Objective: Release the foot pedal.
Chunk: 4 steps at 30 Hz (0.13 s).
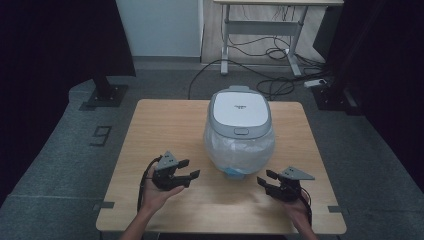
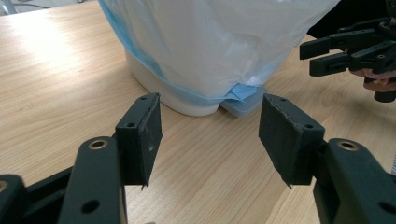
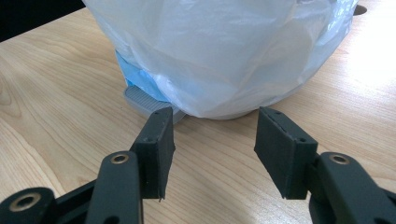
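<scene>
**Two open grippers flank a bagged pedal bin**

Nearest the person, at the front edge of the wooden table [image 1: 165, 120], two hands come in from below — each carrying a black two-jaw gripper. The left gripper [image 1: 186, 169] sits low over the table's front left area, its jaws apart with nothing between them; in the left gripper view the pads stand wide, bare wood showing in the gap. The right gripper [image 1: 267, 180] rests near the front right, jaws likewise apart and empty, and it points inward toward the middle of the table.

Between and just beyond the two grippers stands the small white bin [image 1: 239, 131], roughly at the table's centre. A translucent plastic bag [image 3: 219, 51] with a blue edge hangs over its body and bulges outward. At the bin's base a grey foot pedal [image 3: 140, 100] pokes out toward the person, touching the table — the bag's blue hem lies partly over it. On top sits a grey-rimmed white lid [image 1: 240, 111], closed.

Farther off, past the table, lies grey carpet, and a desk frame [image 1: 260, 30] stands with loose cables beneath it.
</scene>
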Motion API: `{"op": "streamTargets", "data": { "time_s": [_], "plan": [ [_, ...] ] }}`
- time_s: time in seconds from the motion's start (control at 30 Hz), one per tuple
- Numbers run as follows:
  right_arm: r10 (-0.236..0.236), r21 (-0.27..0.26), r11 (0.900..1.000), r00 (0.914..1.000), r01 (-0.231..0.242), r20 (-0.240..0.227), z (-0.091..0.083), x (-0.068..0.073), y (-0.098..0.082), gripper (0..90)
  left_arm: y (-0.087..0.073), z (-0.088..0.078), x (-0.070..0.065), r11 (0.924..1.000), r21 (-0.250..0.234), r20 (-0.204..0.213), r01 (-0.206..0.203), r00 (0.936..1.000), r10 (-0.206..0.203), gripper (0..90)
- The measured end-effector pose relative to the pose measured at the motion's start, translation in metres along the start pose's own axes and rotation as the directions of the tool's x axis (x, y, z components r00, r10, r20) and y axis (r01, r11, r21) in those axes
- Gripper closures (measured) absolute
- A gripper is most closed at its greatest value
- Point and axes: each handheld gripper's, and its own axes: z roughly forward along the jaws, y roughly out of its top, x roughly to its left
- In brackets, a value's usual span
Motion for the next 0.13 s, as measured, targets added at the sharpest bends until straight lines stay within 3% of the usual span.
{"op": "streamTargets", "data": {
  "time_s": [0.13],
  "plan": [
    [0.005,-0.001,1.0,1.0,-0.005,0.004,0.0,-0.0016,0.0001,44.8,-0.0009,-0.0003,0.0005,1.0,0.0,-0.002,0.003,1.0,-0.003,39.4]
  ]
}}
